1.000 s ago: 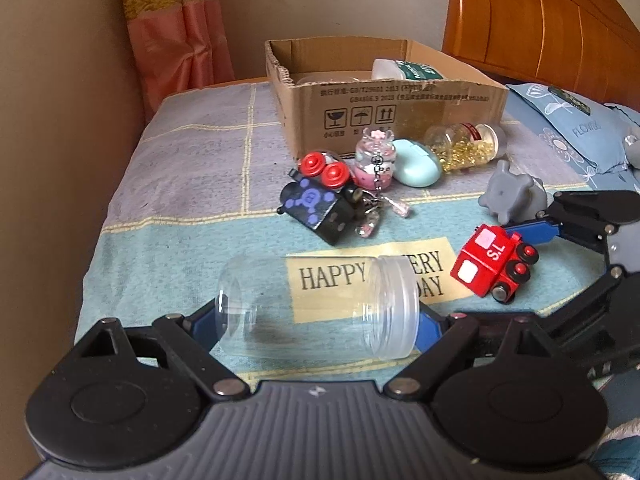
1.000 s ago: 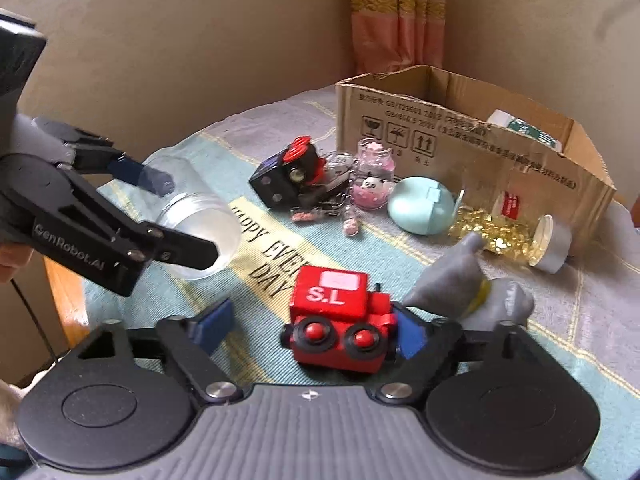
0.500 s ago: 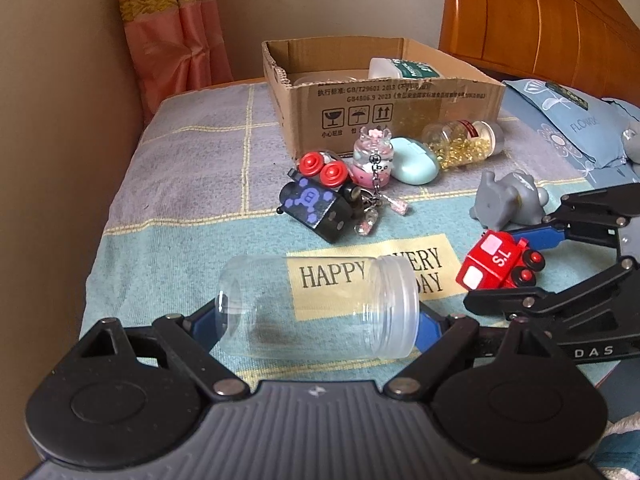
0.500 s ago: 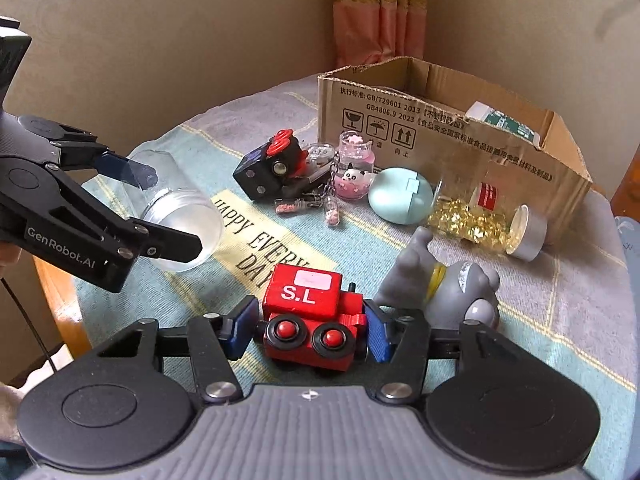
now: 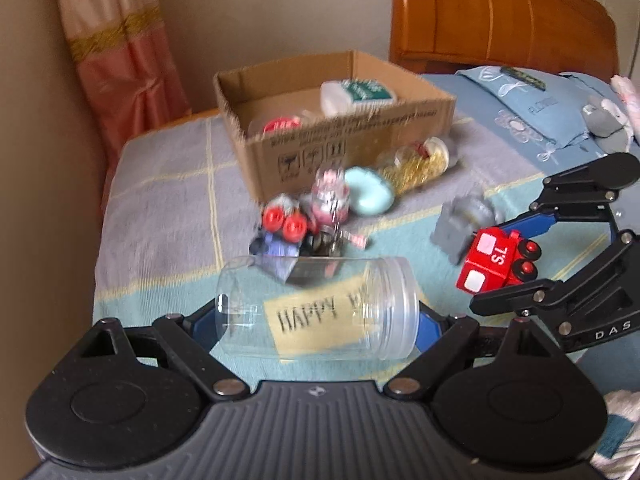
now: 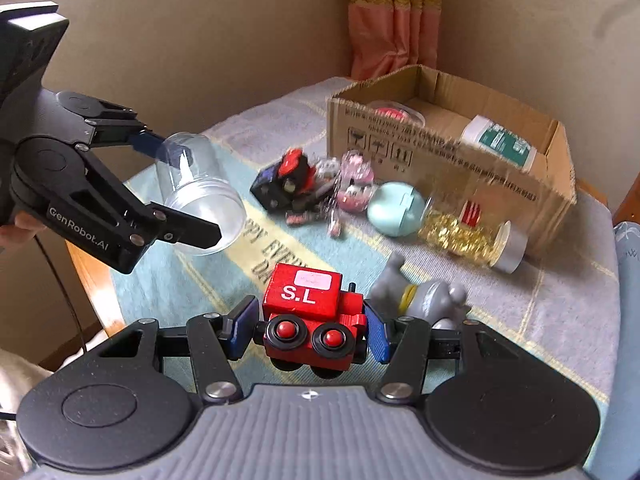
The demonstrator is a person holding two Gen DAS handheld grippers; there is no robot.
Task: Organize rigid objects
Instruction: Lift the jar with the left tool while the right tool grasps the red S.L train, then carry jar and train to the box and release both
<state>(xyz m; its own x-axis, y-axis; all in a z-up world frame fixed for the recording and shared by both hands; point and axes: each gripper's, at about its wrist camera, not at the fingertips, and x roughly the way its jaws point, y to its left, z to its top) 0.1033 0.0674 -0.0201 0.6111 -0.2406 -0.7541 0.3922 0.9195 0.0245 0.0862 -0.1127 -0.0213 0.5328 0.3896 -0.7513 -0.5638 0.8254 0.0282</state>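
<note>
My left gripper [image 5: 316, 322] clamps the clear plastic jar [image 5: 316, 308] sideways above the surface's near edge; my right gripper [image 6: 306, 330] squeezes the red wooden toy train [image 6: 310, 316], both lifted, likely for the open cardboard box [image 6: 448, 152].

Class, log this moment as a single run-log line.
left gripper: shut on jar | right gripper: shut on train | both lifted | box: ahead

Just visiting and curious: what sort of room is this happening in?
Most likely a bedroom: a wooden headboard, a blue embroidered pillow and a pink curtain surround the cloth-covered surface where toys and a cardboard box sit.
</note>
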